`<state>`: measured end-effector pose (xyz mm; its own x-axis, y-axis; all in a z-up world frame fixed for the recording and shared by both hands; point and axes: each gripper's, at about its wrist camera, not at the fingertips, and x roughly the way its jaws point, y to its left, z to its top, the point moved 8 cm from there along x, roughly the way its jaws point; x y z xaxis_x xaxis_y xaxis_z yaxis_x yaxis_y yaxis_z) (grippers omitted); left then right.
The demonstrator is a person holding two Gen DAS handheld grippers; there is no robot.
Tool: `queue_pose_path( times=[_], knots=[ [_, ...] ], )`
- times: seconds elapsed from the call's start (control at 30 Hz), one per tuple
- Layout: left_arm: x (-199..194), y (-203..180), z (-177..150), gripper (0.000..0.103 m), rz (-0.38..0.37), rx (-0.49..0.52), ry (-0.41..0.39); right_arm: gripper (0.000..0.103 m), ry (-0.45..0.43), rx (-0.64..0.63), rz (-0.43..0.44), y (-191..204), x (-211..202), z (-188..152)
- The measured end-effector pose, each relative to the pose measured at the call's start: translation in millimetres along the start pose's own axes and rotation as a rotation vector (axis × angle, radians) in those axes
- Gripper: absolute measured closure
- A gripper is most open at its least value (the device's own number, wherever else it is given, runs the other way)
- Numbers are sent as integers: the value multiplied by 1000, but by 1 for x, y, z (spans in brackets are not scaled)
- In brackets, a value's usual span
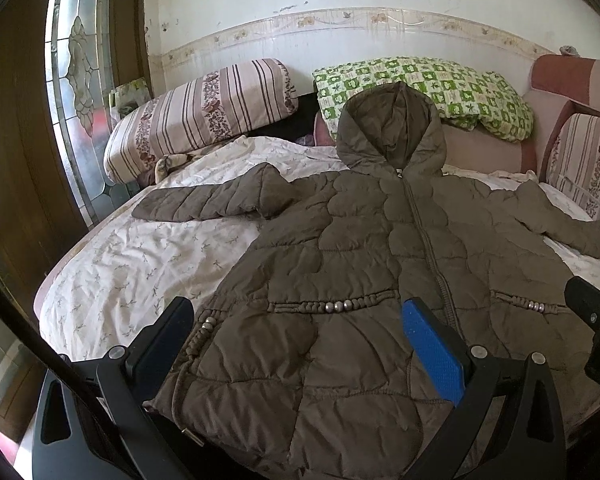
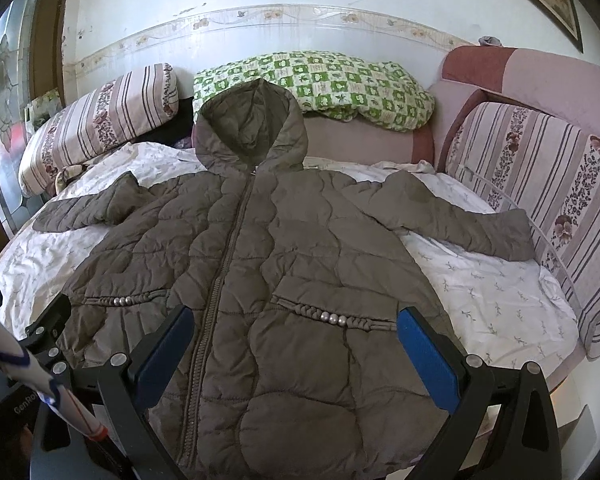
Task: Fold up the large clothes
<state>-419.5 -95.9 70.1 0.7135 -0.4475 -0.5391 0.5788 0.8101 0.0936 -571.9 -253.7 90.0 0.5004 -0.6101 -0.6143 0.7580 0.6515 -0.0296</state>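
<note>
A brown quilted hooded jacket (image 1: 364, 248) lies spread flat, front up and zipped, on the bed with both sleeves out to the sides; it also shows in the right wrist view (image 2: 268, 256). Its hood (image 1: 392, 128) points to the far wall. My left gripper (image 1: 300, 320) is open and empty, hovering over the jacket's lower left part. My right gripper (image 2: 296, 328) is open and empty, over the lower right part near the hem. The right gripper's edge shows in the left wrist view (image 1: 592, 312), and the left gripper's edge in the right wrist view (image 2: 48, 328).
The bed has a white floral sheet (image 1: 140, 256). A striped bolster (image 1: 196, 116) and a green checked pillow (image 1: 428, 88) lie at the far side. A striped pink headboard cushion (image 2: 540, 184) stands at the right. A stained-glass door (image 1: 76, 80) is at the left.
</note>
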Motion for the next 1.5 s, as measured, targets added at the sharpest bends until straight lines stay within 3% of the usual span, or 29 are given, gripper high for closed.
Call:
queue_pose_path(
  times=[0.17,0.37,0.63,0.7,0.83,0.9,0.97,1.03,1.07,1.17,1.5],
  knots=[
    [2,-3,9,0,1,9,-16,0,17,16,2,-6,6,-1],
    [10,-8,53,0,-9,-2,-75,0,22,84,14,-37,11,15],
    [64,-57,120,0,-80,66,-56,0,24,307,2,-138,24,43],
    [89,-72,120,0,-102,98,-45,0,37,369,6,-168,30,46],
    [117,-73,101,0,-61,124,-54,1,45,528,-2,-252,45,50],
    [126,-74,102,0,-82,117,-9,9,47,614,-30,-296,54,50],
    [126,-70,107,0,-82,97,-38,14,47,704,-66,-340,66,48],
    [129,-66,108,0,-65,99,-44,26,58,790,-100,-375,79,40],
    [132,-65,107,0,-66,100,-35,26,70,831,-114,-391,88,36],
    [141,-62,104,0,-70,88,-4,35,84,883,-151,-421,114,28],
    [156,-73,102,0,-66,116,8,37,108,954,-262,-473,189,13]
  ],
)
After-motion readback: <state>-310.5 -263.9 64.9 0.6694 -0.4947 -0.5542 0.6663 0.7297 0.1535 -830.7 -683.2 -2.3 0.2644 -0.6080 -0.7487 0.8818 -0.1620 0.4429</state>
